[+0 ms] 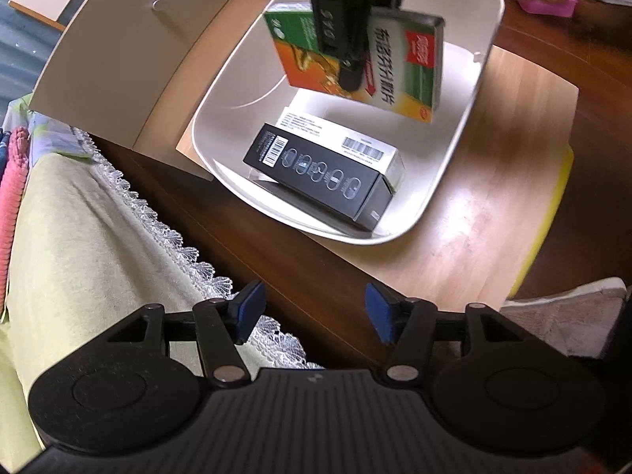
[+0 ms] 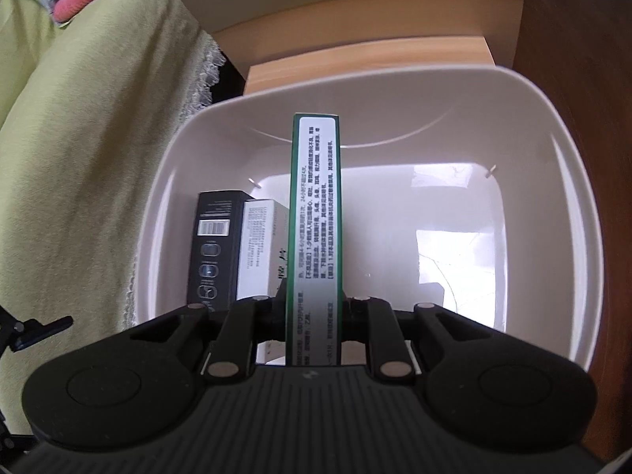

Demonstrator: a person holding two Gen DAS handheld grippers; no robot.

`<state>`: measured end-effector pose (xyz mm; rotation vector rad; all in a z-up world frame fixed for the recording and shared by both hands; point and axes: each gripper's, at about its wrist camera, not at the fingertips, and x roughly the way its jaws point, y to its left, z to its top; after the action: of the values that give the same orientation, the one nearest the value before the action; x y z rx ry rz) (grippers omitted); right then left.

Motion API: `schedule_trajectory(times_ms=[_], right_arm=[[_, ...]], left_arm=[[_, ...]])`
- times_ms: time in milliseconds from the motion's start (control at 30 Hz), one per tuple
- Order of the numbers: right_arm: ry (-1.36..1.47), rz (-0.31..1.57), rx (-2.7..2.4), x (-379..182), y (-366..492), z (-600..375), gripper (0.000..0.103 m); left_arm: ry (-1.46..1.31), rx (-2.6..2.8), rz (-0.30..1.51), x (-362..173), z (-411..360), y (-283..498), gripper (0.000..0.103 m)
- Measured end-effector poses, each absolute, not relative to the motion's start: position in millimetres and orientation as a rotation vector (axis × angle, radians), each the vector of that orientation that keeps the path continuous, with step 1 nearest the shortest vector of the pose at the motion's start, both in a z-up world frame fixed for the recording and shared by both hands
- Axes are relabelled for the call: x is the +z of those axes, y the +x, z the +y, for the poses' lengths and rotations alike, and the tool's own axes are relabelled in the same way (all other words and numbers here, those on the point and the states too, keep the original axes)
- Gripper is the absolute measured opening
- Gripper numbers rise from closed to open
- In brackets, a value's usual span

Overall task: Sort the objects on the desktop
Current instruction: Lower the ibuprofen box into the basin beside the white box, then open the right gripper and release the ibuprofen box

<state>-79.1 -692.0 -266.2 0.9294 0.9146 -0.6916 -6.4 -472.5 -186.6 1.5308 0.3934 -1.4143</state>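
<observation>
At centre frame above the white bin (image 2: 553, 181), the right gripper (image 2: 314, 316), jaws clamped on the green box (image 2: 316, 197), should lower it level beside the black box (image 2: 213, 245); left gripper (image 1: 312, 312) jaws gape empty.

Left wrist view looks from farther back, right wrist view from close above; both share the white bin (image 1: 221, 106) (image 2: 553, 126).

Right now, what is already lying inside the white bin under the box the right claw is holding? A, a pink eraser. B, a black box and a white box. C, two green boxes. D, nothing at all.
B: under the green and orange box held by the right claw, the white bin holds a black box with a white box beside it.
</observation>
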Motion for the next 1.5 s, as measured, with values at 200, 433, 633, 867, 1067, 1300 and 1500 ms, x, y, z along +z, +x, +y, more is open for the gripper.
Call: schedule_trajectory(times_ms=[200, 433, 633, 867, 1067, 1300, 1500], right_arm=[[0.968, 0.903, -0.704, -286.8, -72.7, -697.5, 0.016], [1.021, 0.861, -0.725, -301.6, -69.2, -701.0, 0.016], [1.066, 0.84, -0.734, -311.4, -70.9, -701.3, 0.016], [1.103, 0.832, -0.731, -321.6, -69.2, -703.1, 0.022], [1.109, 0.824, -0.729, -320.7, -68.8, -701.8, 0.022], [1.128, 0.784, -0.721, -312.9, -73.5, -701.1, 0.024], [1.121, 0.763, -0.69, -298.5, -83.1, -698.5, 0.024]], left_arm=[[1.523, -1.429, 0.407, -195.7, -473.2, -7.8, 0.06], [1.513, -1.437, 0.417, -200.3, -470.4, -7.5, 0.06], [1.508, -1.444, 0.422, -201.2, -469.1, -8.9, 0.06], [1.498, -1.44, 0.432, -205.8, -469.6, -7.4, 0.06], [1.487, -1.443, 0.436, -208.0, -469.0, -8.2, 0.06], [1.47, -1.434, 0.443, -207.7, -466.9, -8.4, 0.06], [1.459, -1.433, 0.448, -206.9, -462.9, -10.3, 0.06]])
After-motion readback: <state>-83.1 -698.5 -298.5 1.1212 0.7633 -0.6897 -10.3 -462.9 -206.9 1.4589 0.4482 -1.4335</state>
